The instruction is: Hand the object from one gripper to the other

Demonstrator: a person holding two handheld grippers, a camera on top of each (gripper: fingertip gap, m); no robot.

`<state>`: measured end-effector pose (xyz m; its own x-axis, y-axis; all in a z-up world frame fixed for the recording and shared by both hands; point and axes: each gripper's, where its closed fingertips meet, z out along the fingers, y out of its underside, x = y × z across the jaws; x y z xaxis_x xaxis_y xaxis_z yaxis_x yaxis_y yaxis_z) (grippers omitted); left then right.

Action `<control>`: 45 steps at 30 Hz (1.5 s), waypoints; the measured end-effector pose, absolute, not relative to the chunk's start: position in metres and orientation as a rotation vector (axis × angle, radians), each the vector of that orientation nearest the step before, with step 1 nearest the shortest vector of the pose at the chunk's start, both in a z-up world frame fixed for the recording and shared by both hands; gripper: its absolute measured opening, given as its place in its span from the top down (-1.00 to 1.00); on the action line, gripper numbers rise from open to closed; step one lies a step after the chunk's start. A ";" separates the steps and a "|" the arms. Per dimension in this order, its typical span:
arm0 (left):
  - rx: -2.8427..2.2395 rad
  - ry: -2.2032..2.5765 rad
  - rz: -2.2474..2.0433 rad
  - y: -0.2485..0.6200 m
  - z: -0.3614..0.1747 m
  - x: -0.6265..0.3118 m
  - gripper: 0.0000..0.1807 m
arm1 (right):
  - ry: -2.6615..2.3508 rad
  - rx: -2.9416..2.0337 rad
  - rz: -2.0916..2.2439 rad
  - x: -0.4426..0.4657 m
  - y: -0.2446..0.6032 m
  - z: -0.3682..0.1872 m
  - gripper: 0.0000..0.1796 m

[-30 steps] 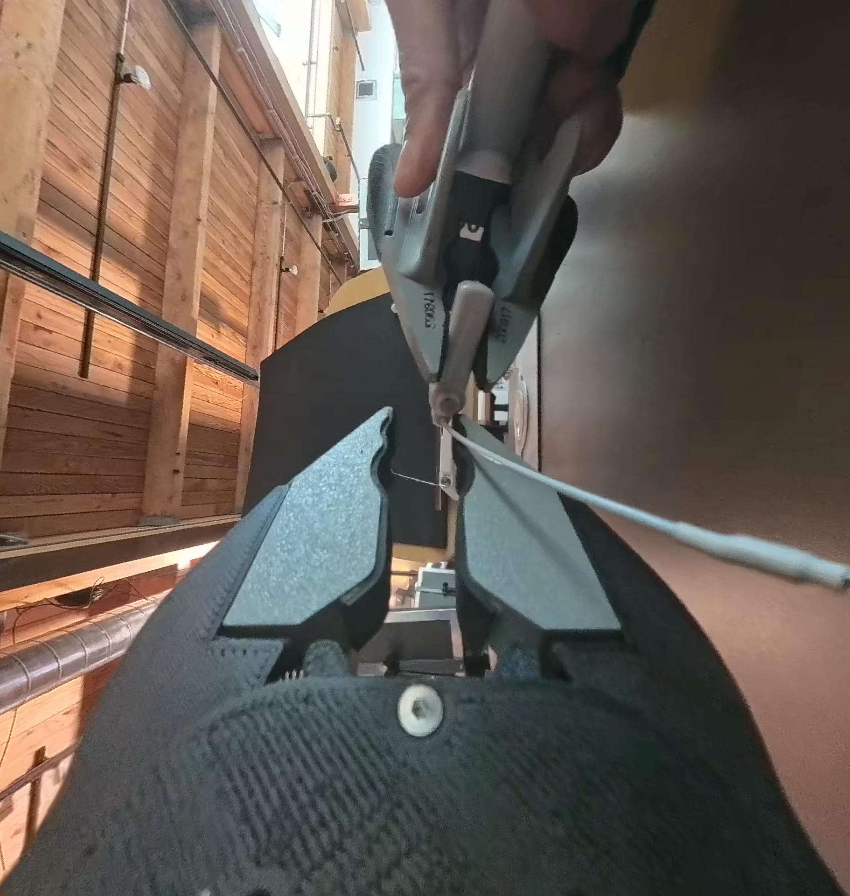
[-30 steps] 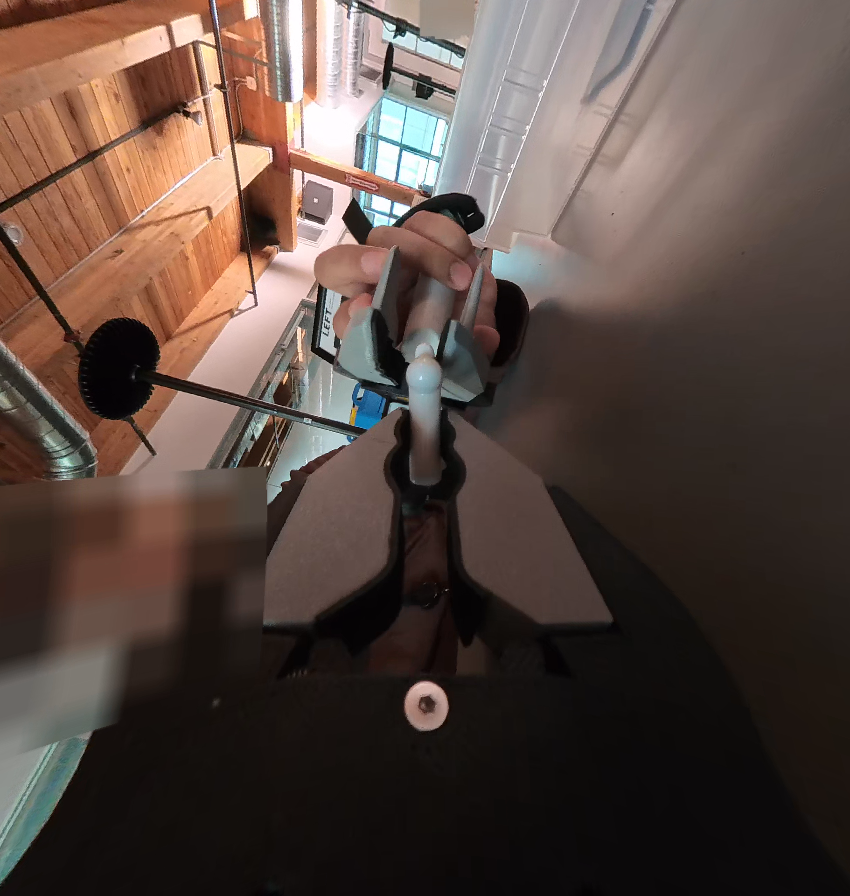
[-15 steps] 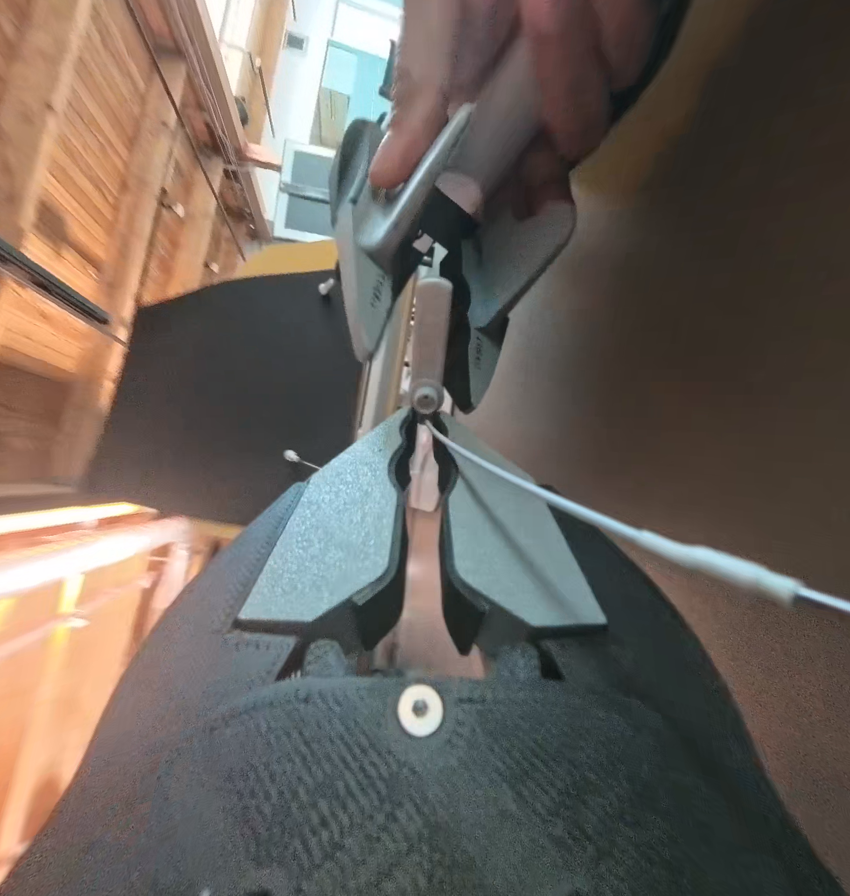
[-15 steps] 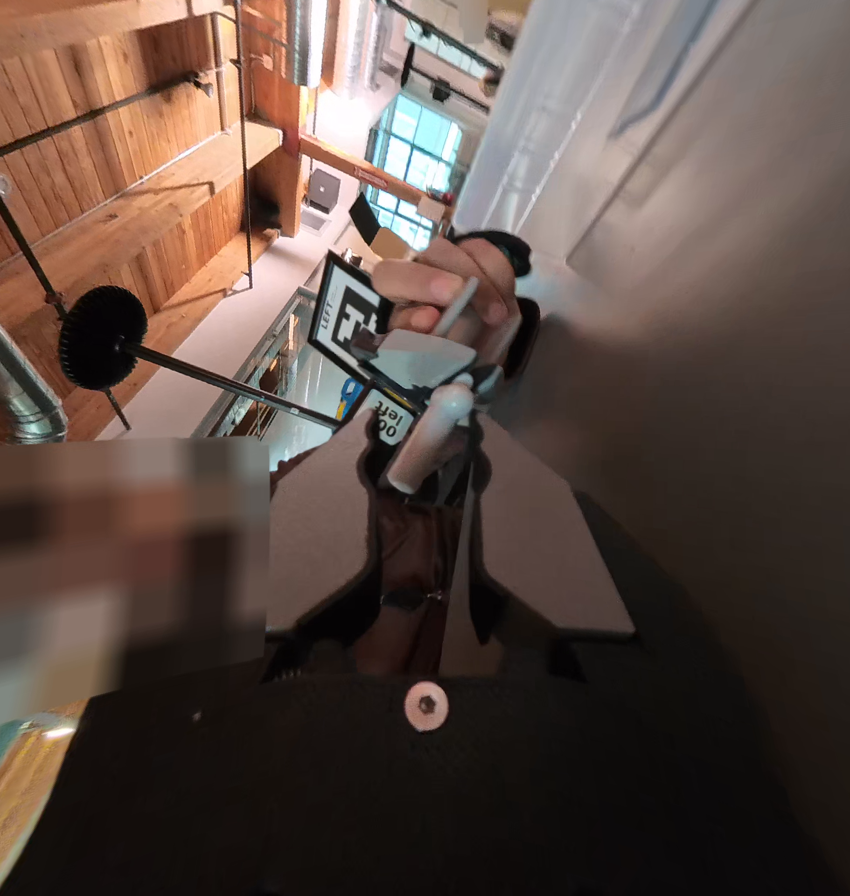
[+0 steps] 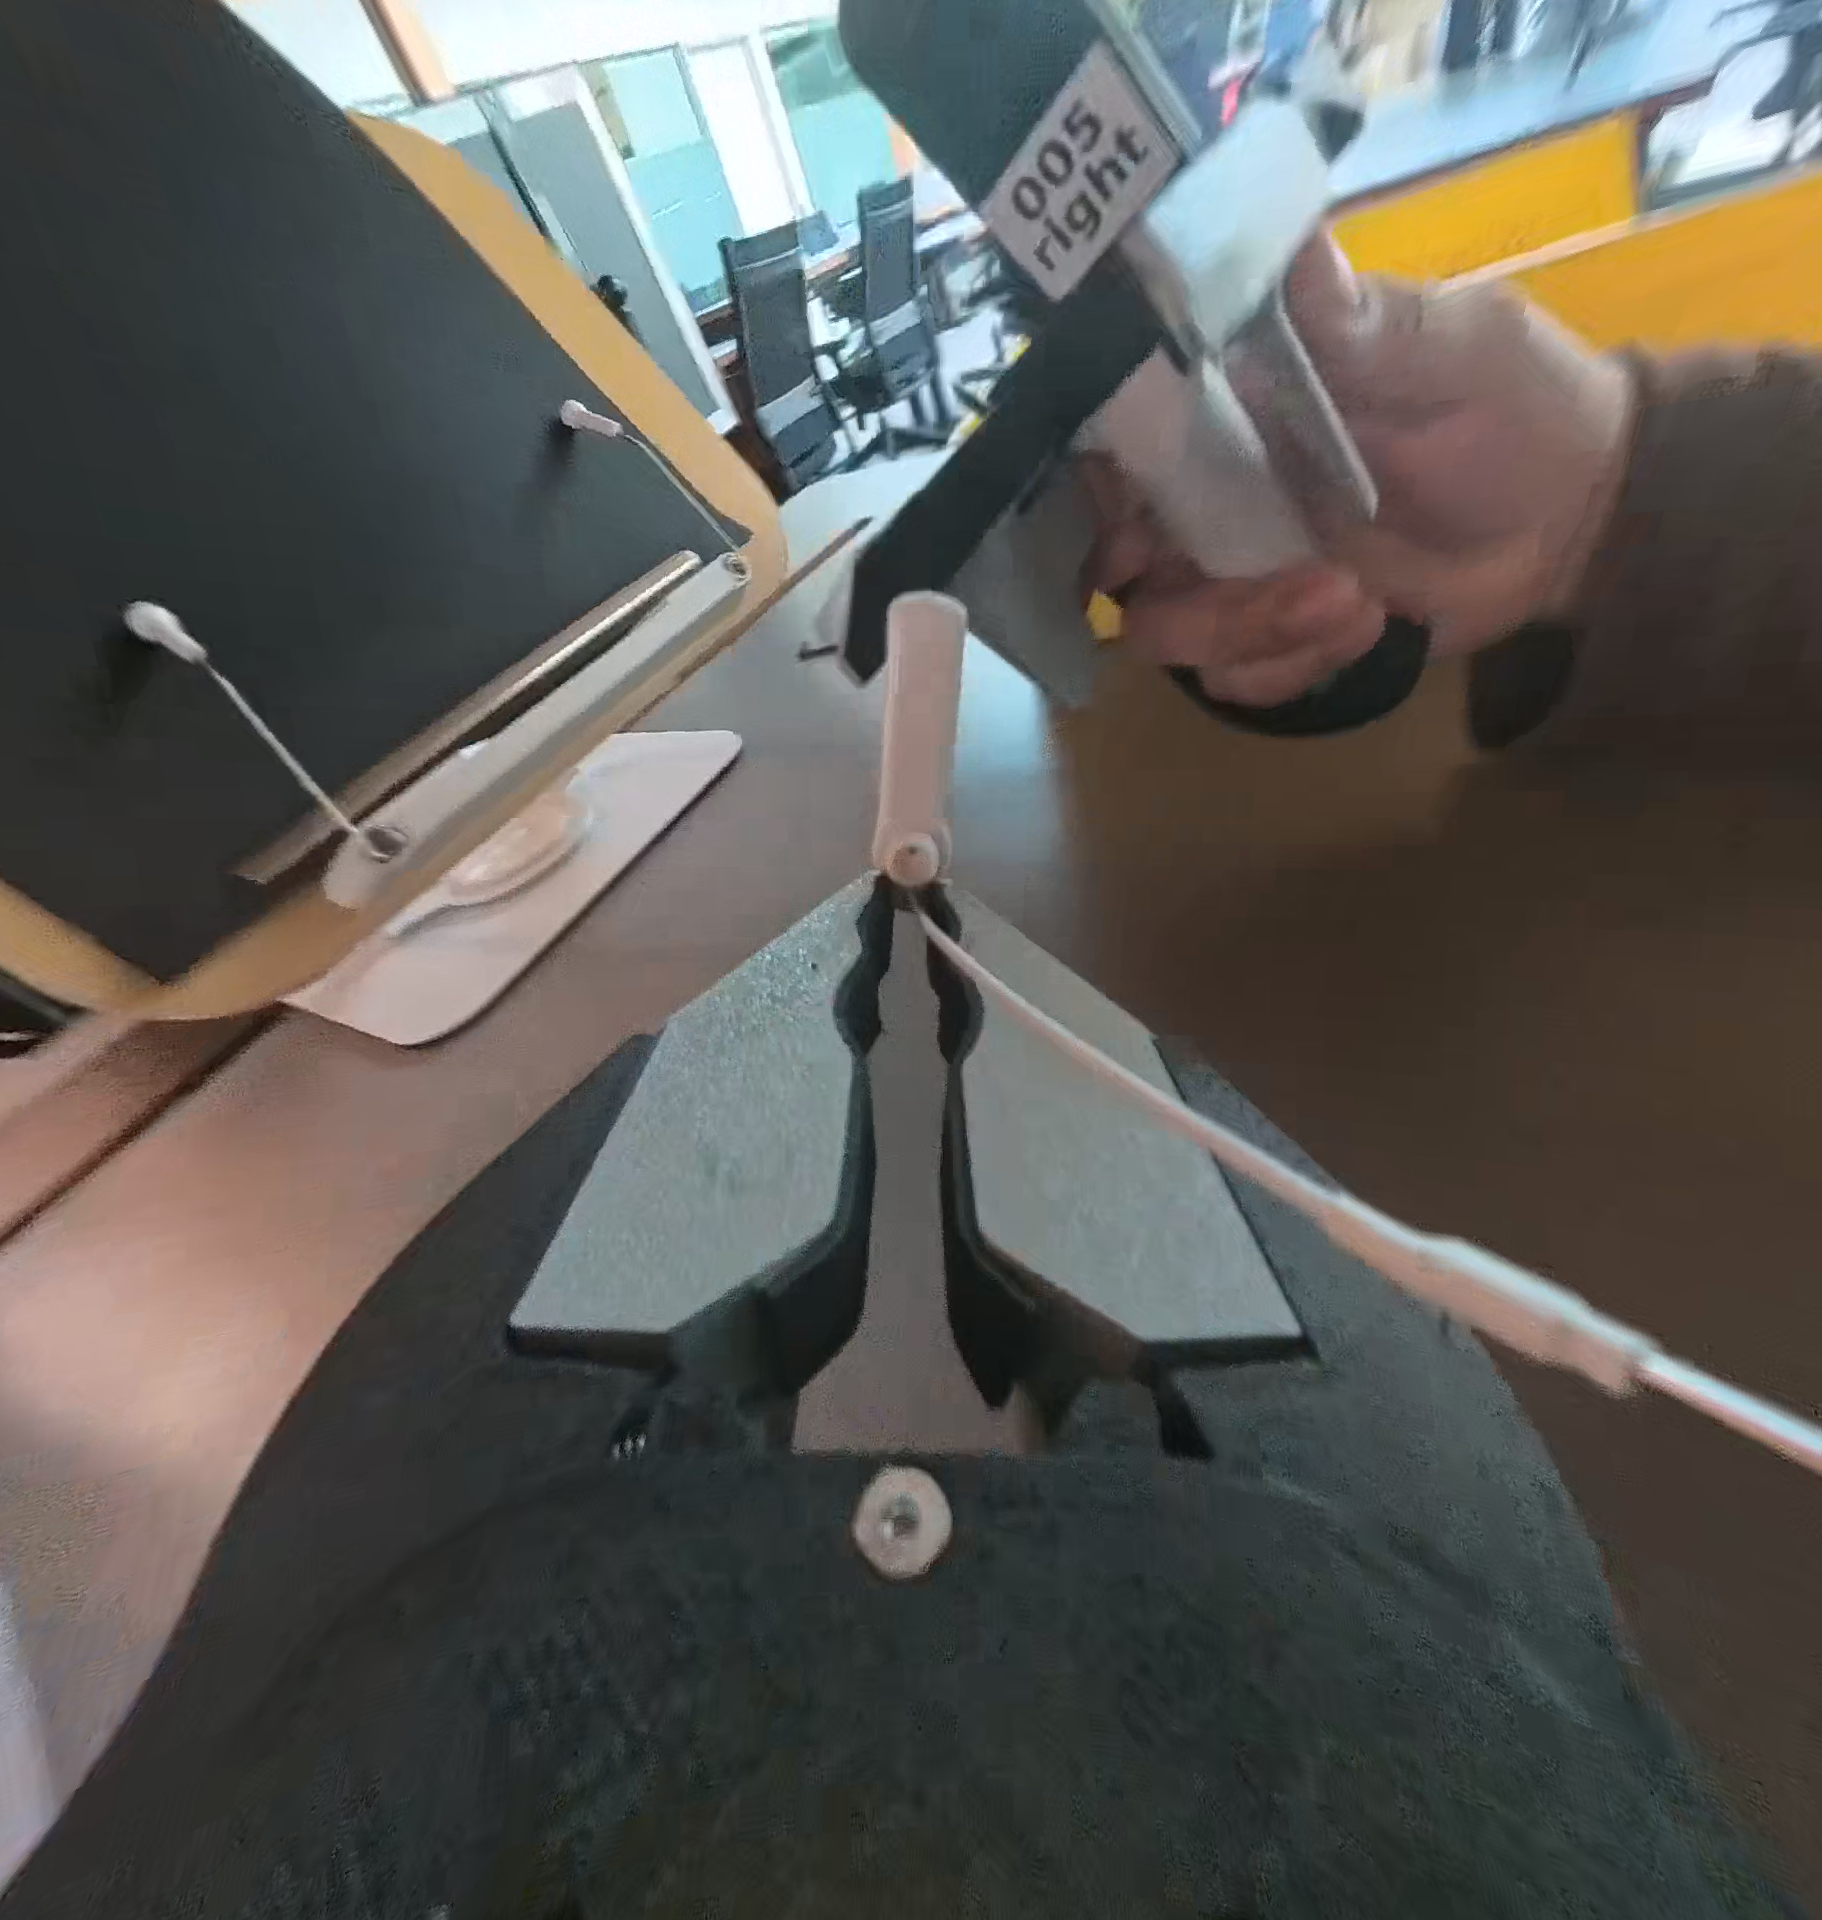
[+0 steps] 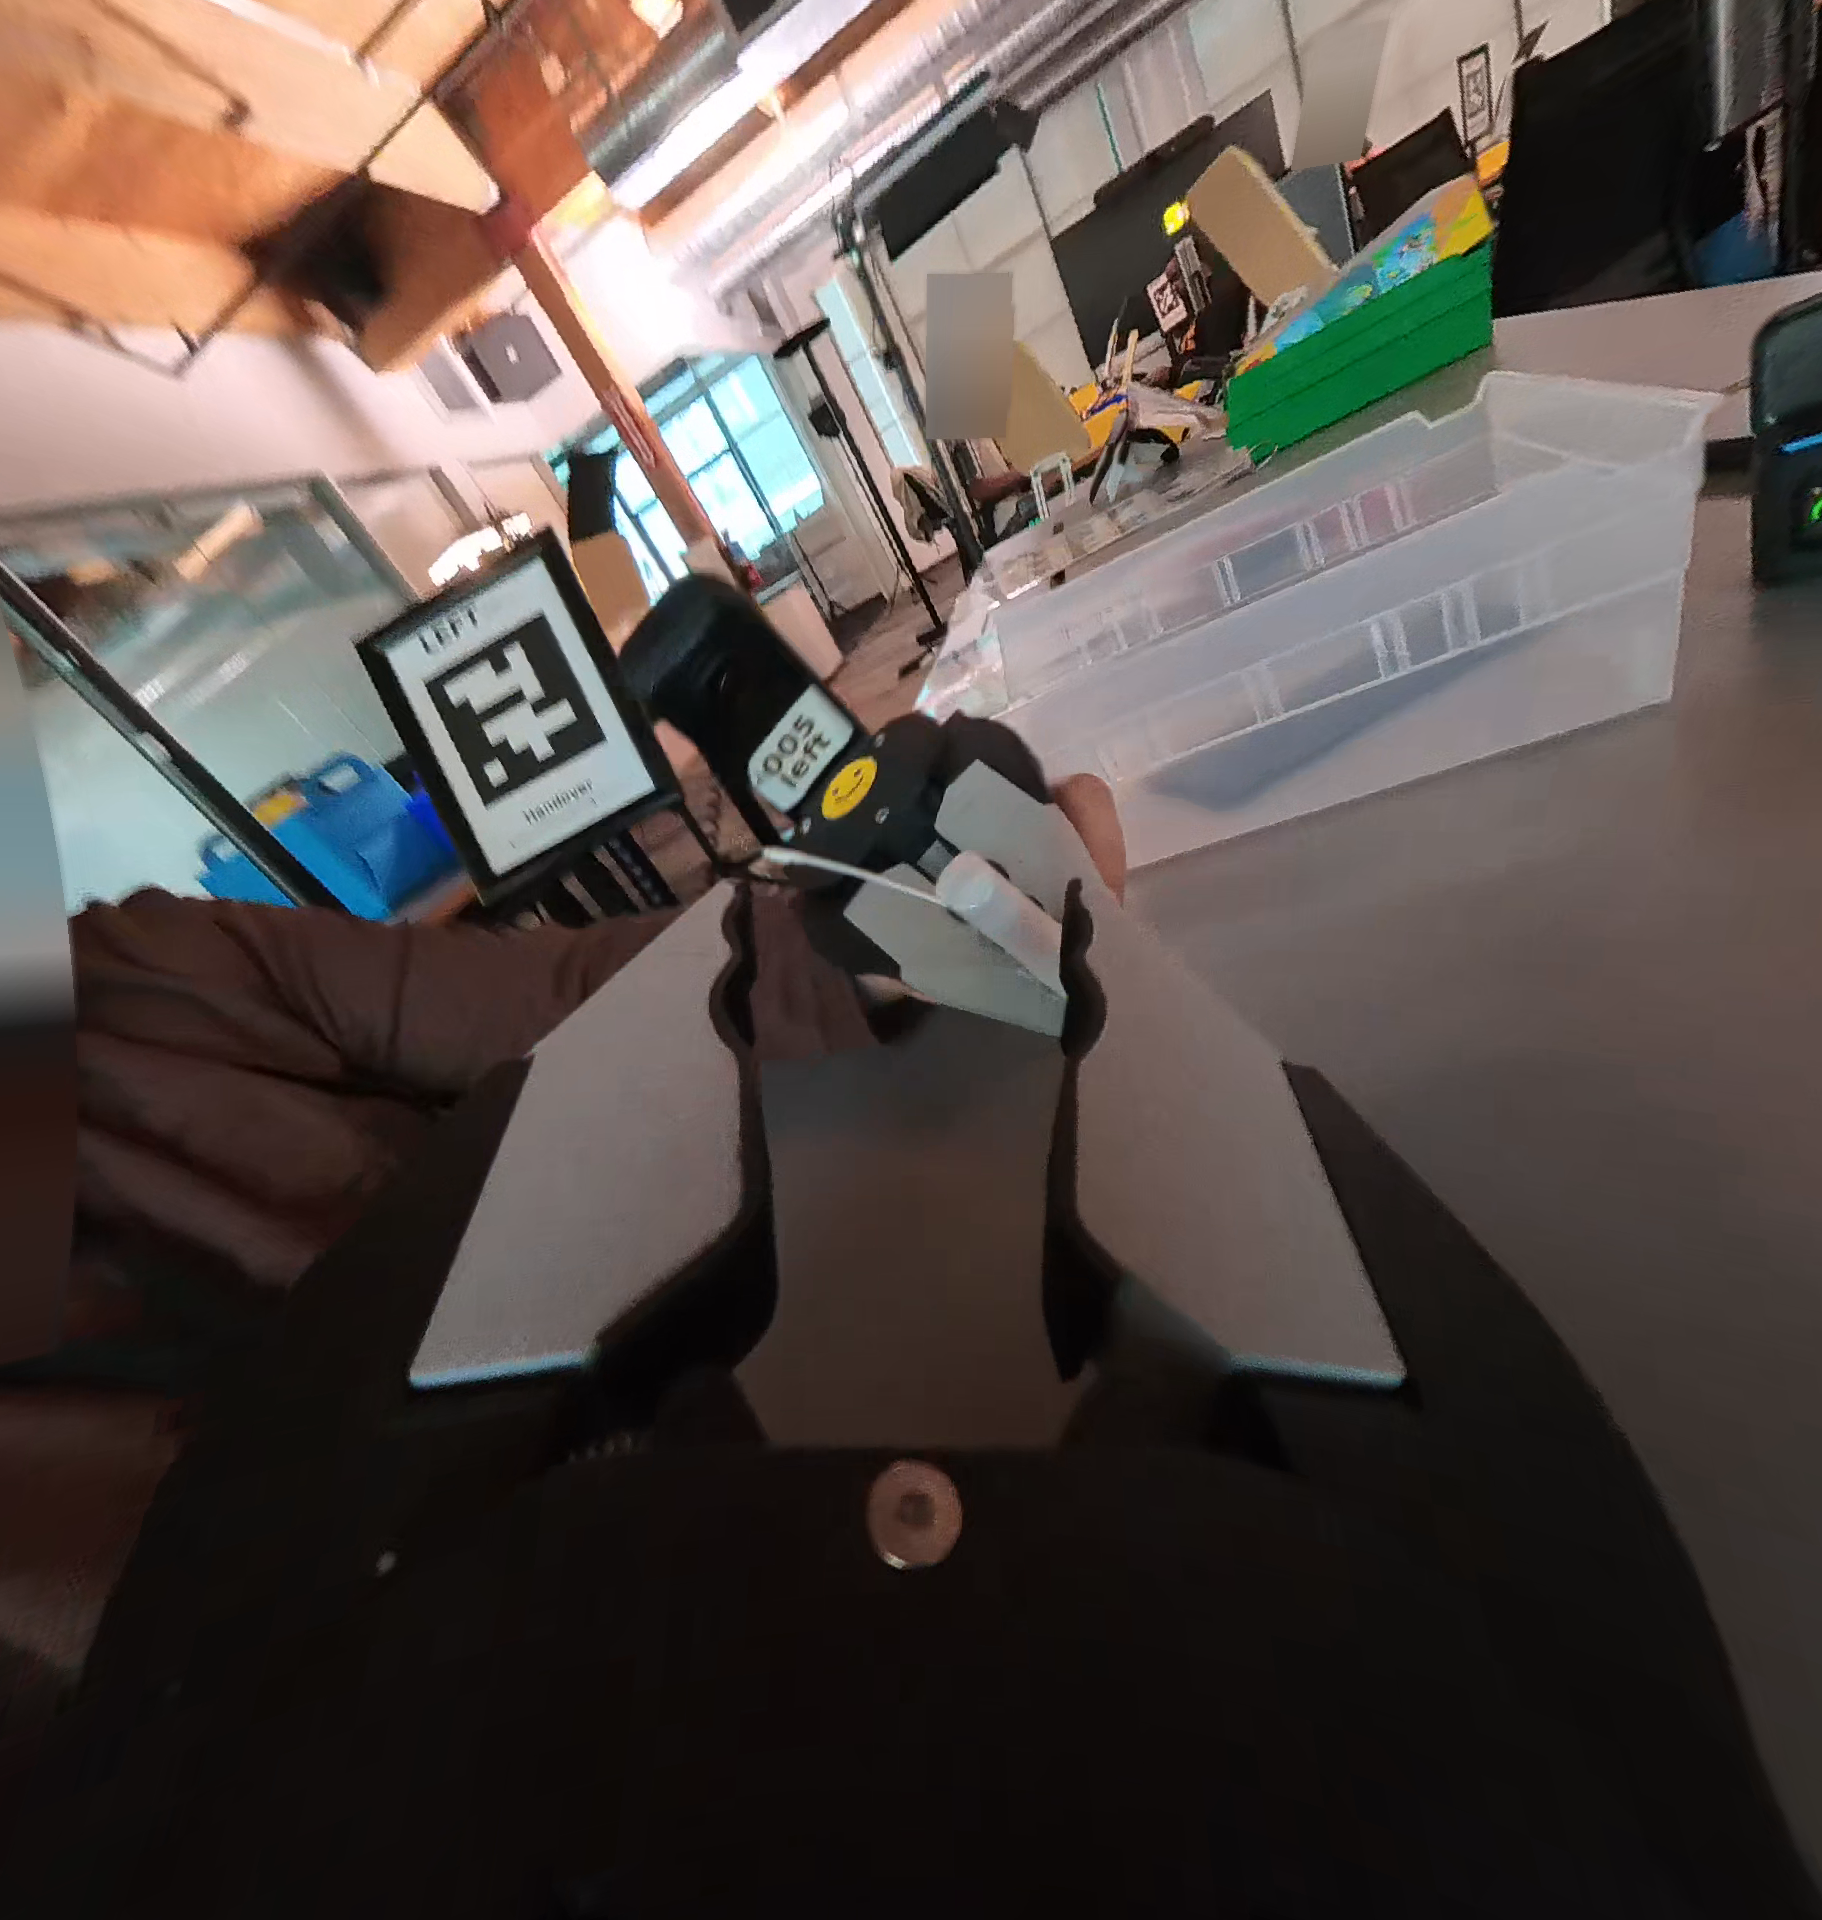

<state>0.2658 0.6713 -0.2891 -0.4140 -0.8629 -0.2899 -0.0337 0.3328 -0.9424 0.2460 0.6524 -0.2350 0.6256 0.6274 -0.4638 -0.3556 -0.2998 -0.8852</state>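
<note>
The object is a white cylindrical stick point(image 5: 922, 717) with a thin white rod point(image 5: 1406, 1247) hinged at its lower end. My left gripper point(image 5: 907, 896) is shut on that hinged end; the stick points up and away and the rod trails off to the lower right. My right gripper point(image 6: 902, 935) is open and empty, its jaws spread wide. In the right wrist view the stick point(image 6: 990, 912) sits just beyond my right fingertip, held by the left gripper point(image 6: 948, 961). In the left wrist view the right gripper point(image 5: 990, 592) hangs just behind the stick's top, apart from it.
A brown table point(image 5: 1406, 987) lies below. A dark screen point(image 5: 263, 416) on a silver stand point(image 5: 512, 904) stands at the left. In the right wrist view, clear plastic bins point(image 6: 1354, 665), a black device point(image 6: 1811, 436) and a black-and-white marker board point(image 6: 517, 727) stand beyond the grippers.
My left gripper closed on the stick's hinged end, and my right gripper let go of it and opened. Both grippers swung down from facing the ceiling to level over the table.
</note>
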 end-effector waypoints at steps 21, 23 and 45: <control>-1.083 1.645 -1.598 0.677 -0.282 0.263 0.76 | -0.182 -1.758 -0.050 0.306 0.674 -0.251 0.90; -1.106 1.599 -1.543 0.688 -0.281 0.266 0.76 | -0.190 -1.751 -0.223 0.313 0.674 -0.249 0.90; -1.052 1.535 -1.585 0.680 -0.269 0.263 0.73 | -0.684 -1.761 -1.172 0.280 0.703 -0.279 0.90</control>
